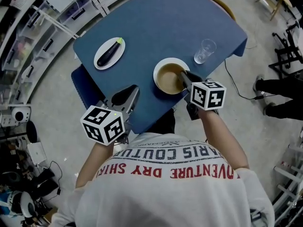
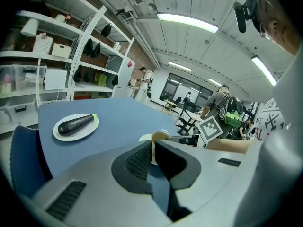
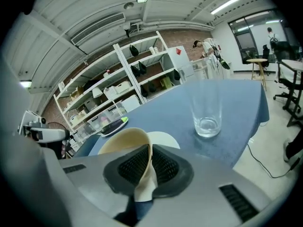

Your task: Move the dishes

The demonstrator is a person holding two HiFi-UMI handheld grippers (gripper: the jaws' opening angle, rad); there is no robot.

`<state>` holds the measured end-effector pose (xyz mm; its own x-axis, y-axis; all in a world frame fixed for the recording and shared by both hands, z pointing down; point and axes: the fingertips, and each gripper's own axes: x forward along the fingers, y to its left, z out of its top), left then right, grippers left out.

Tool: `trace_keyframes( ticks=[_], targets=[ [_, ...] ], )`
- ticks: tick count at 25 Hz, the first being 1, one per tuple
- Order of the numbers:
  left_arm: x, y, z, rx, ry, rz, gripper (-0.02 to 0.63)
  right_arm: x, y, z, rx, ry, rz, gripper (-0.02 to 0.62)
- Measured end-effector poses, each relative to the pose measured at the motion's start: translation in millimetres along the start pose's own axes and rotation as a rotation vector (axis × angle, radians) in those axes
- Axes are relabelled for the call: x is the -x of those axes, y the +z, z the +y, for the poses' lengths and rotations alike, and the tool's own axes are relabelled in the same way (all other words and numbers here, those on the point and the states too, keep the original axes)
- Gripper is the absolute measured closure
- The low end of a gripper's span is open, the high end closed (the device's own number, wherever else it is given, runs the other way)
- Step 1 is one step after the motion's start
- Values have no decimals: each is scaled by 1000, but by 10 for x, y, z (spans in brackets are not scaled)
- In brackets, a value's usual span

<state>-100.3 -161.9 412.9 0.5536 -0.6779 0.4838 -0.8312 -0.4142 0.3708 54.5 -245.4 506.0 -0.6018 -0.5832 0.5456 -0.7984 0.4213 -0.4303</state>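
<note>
A tan bowl (image 1: 167, 78) sits on a white plate (image 1: 163, 64) near the front of the blue table (image 1: 161, 22). My right gripper (image 1: 182, 75) is shut on the bowl's right rim; in the right gripper view the rim of the bowl (image 3: 124, 141) passes between the pads of that gripper (image 3: 149, 159). My left gripper (image 1: 133, 91) hovers over the table's front edge, left of the bowl, shut with nothing in it. In the left gripper view, the bowl (image 2: 159, 136) shows just beyond my left gripper (image 2: 152, 148). A second white plate (image 1: 101, 60) holds an eggplant (image 1: 110, 52).
An empty glass (image 1: 204, 51) stands at the table's right, beyond the bowl, and it is the glass (image 3: 207, 109) ahead in the right gripper view. A blue chair (image 1: 84, 86) is tucked at the table's left front corner. Shelving (image 1: 28, 41) lines the left.
</note>
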Motion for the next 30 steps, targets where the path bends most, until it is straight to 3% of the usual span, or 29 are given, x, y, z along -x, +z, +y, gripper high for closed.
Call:
trace_keyframes(
  ticks=[14,23,30],
  targets=[
    [259,-50,181,24,71,-42,565,-33,216,467,91,110,11,561],
    [503,-116,478,76,163,-80,565,-297,228,980,192,222,75,561],
    [678,-226,690,121,226,-95,565,-590,20,1289,252,287,159,561]
  ],
)
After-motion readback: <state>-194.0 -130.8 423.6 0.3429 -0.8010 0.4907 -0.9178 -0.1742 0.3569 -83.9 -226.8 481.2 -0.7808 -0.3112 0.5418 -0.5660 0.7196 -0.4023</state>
